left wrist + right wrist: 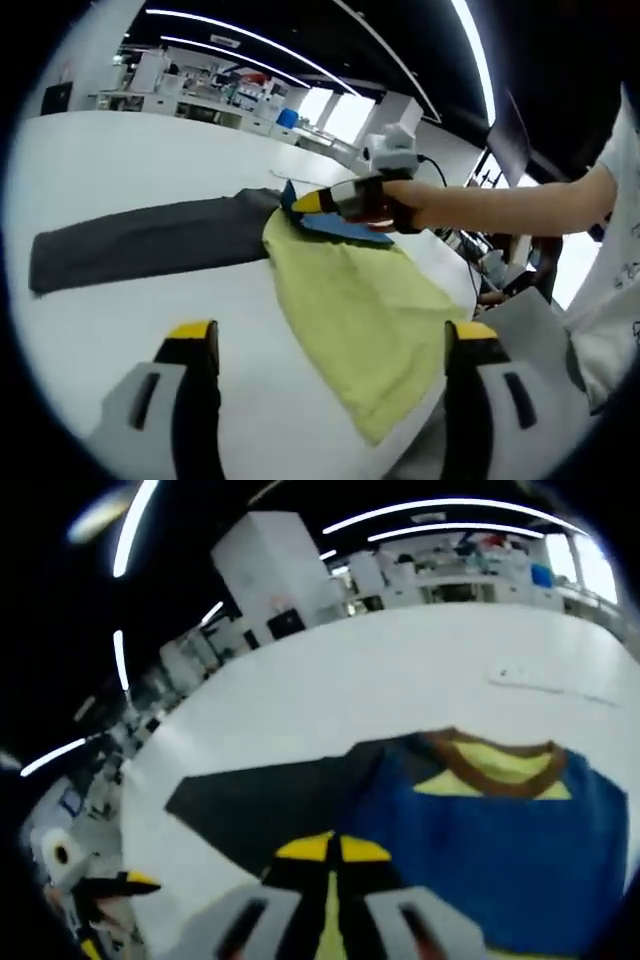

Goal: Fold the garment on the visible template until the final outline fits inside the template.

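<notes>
Garment point(360, 300): yellow-green cloth with a blue part point(500, 850) and a brown collar point(490, 765), lying on the white counter point(130, 170), partly over the dark grey template point(140, 240); in the left gripper view its near end reaches toward the near counter edge.
Template: long dark panel lying flat on the counter, one end tucked under the garment.
Right claw point(332, 865): jaws pressed together over the blue cloth at the garment's edge, a strip of yellow showing between them; judged to be pinching the garment.
Right claw, in the left gripper view point(310, 202): low over the blue end, held by a hand point(415, 205).
Left claw point(330, 350): jaws spread wide, holding nothing, above the garment's near half.
Step in hand: judged to be a fold of the blue end.
To do it well: carry the pinched edge low and straight, align it with the template's long edges, let the free claw steady the yellow half, and smooth any overhang inward.
</notes>
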### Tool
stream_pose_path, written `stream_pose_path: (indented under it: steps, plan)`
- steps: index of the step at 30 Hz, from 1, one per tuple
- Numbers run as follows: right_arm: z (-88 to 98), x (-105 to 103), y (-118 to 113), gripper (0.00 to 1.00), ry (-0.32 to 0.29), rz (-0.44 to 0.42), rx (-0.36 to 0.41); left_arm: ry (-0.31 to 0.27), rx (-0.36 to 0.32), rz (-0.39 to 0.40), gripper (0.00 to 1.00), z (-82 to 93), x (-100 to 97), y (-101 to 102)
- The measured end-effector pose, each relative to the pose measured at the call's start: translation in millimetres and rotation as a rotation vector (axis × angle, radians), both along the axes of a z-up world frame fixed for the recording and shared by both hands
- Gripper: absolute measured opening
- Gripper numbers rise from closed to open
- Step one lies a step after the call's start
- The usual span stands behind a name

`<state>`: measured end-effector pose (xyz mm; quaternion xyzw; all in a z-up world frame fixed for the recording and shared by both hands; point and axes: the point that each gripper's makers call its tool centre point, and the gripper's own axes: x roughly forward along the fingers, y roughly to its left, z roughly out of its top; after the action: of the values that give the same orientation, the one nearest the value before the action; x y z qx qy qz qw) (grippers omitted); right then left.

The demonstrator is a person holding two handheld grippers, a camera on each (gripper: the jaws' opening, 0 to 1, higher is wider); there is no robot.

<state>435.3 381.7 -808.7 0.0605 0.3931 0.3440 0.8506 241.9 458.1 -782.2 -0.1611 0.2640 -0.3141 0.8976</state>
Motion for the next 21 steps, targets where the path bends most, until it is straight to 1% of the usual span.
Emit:
stream_pose_path:
  steps: [3,7,8,9,10,13,15,17,18,19,20,21]
  plan:
    - [-4.2,1.0,0.5,0.00,-0.020,0.037,-0.027,0.001,0.002,0.002,0.91,-1.9,1.3,2.5]
    - [-4.7,0.4,1.7,0.00,-0.042,0.068,-0.042,0.002,-0.006,0.006,0.91,-1.1,3.5,3.6]
    - [-4.0,1.0,1.1,0.00,-0.056,0.079,-0.045,0.001,-0.004,0.006,0.91,-0.6,3.6,2.8]
    - [-2.9,-0.8,2.7,0.03,-0.057,0.086,-0.040,0.001,-0.003,0.005,0.91,0.0,3.5,2.1]
    - [-2.1,-2.7,4.0,0.09,-0.052,0.088,-0.034,0.000,-0.004,0.004,0.91,0.4,3.6,1.9]
    - [1.1,-2.4,4.2,0.25,-0.076,0.101,-0.028,-0.004,-0.001,0.001,0.91,1.8,3.9,1.9]
    - [0.8,-2.5,0.7,0.32,-0.089,0.111,-0.040,-0.004,0.001,0.002,0.91,2.2,4.6,3.3]
    - [2.6,-4.3,-4.2,0.49,-0.103,0.116,-0.044,-0.005,-0.001,0.001,0.91,4.7,4.9,3.2]
    - [4.0,-5.6,-5.3,0.61,-0.105,0.120,-0.035,-0.008,-0.007,0.000,0.92,6.4,5.1,3.0]
    - [6.6,-8.2,-6.6,0.77,-0.110,0.118,-0.018,-0.010,-0.014,0.000,0.92,8.2,5.3,2.7]
    - [6.5,-9.9,-8.6,0.84,-0.106,0.119,-0.021,-0.011,-0.012,-0.002,0.92,8.9,5.7,3.6]
    - [6.9,-11.8,-12.2,0.85,-0.116,0.131,-0.029,-0.013,-0.006,-0.004,0.92,8.9,6.1,4.2]
